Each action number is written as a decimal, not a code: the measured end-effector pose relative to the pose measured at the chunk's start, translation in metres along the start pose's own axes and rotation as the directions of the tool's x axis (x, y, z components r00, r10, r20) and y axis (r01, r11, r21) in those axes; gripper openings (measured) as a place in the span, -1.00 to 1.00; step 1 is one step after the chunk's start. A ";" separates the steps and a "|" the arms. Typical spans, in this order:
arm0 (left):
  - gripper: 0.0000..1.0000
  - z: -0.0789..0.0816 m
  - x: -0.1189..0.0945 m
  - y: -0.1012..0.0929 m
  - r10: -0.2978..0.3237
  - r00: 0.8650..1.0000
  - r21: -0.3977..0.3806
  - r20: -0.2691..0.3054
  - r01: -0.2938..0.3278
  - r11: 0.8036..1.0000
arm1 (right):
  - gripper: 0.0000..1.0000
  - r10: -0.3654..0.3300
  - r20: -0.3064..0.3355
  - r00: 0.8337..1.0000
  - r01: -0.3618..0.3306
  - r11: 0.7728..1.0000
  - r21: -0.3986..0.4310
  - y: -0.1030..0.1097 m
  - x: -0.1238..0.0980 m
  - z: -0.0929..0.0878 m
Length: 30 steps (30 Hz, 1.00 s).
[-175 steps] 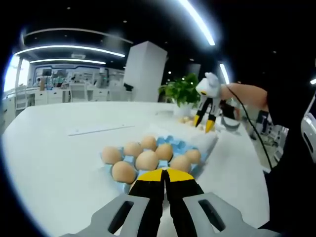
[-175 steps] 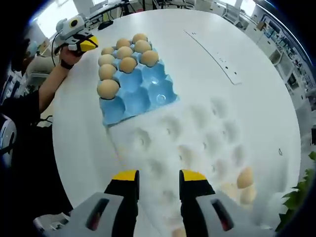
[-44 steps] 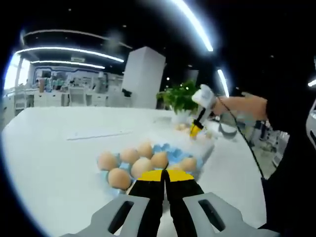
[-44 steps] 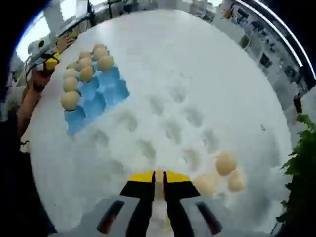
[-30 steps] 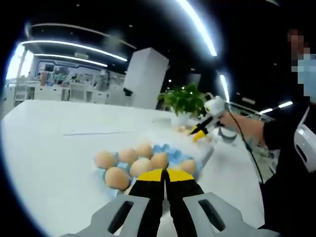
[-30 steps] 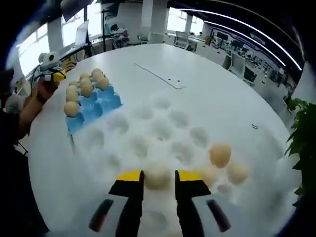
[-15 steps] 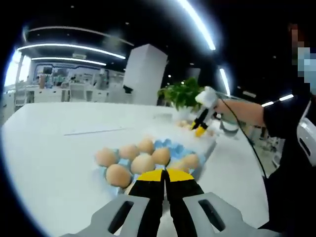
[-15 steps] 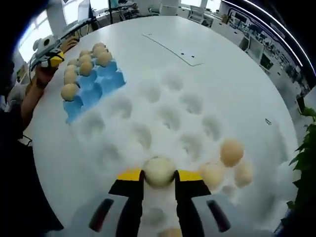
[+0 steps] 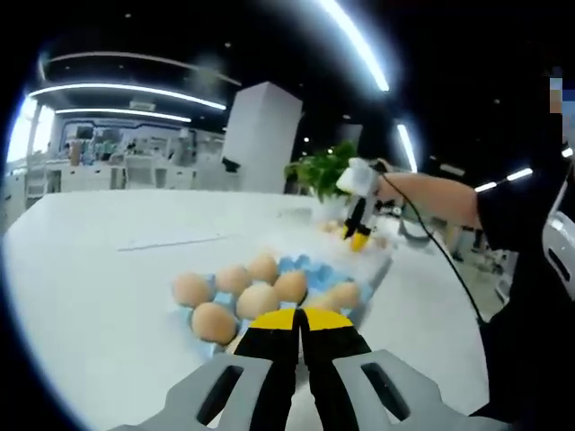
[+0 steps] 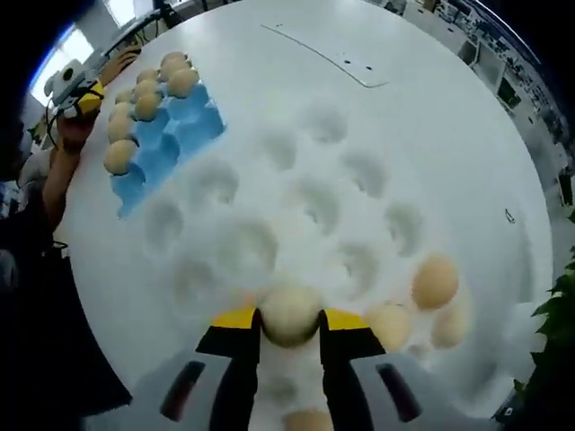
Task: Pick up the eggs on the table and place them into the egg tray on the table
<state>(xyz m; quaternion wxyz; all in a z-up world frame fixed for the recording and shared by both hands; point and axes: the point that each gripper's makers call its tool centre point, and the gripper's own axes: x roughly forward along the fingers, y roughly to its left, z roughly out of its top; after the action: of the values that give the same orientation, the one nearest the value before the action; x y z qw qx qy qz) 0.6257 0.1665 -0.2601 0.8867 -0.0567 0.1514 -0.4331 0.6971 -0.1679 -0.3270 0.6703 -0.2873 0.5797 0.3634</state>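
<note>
White round table [image 10: 431, 117] spreads bare toward 1 o'clock in the right gripper view. The right gripper [image 10: 289, 321] clamps a pale egg [image 10: 289, 312] over the white dimpled tray [image 10: 305, 202]; the blue egg tray [image 10: 166, 135] sits at 10 o'clock near the table's edge. The left gripper [image 9: 299, 318], jaws together on nothing, hangs just short of the blue tray's eggs [image 9: 258, 298].

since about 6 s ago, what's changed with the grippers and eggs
The right gripper, open and empty then, has taken hold of an egg from the white tray and now holds it between its jaws. The left gripper stayed shut by the blue tray, which still holds seven eggs.
</note>
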 end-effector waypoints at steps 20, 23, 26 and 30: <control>-0.99 -0.001 0.002 0.002 -0.003 1.000 -0.008 -0.003 0.003 1.000 | -0.49 -0.022 0.094 0.995 0.019 0.999 0.032 0.006 -0.006 -0.003; -0.99 -0.001 0.002 0.003 -0.001 1.000 -0.009 -0.003 0.001 1.000 | -0.50 -0.034 0.113 0.993 0.030 0.999 0.036 0.006 -0.007 -0.002; -0.99 -0.001 0.001 0.003 0.000 1.000 -0.008 -0.001 0.000 1.000 | -0.50 -0.044 0.122 0.992 0.039 0.998 0.049 0.006 -0.008 -0.002; -0.99 -0.001 0.001 0.003 0.001 1.000 -0.004 -0.003 -0.001 1.000 | -0.50 -0.060 0.117 0.991 0.054 0.997 0.054 0.008 -0.012 0.000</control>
<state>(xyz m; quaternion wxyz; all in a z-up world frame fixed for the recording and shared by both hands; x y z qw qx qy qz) 0.6276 0.1678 -0.2623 0.8866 -0.0578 0.1539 -0.4323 0.6900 -0.1657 -0.3153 0.7207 -0.2646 0.5395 0.3456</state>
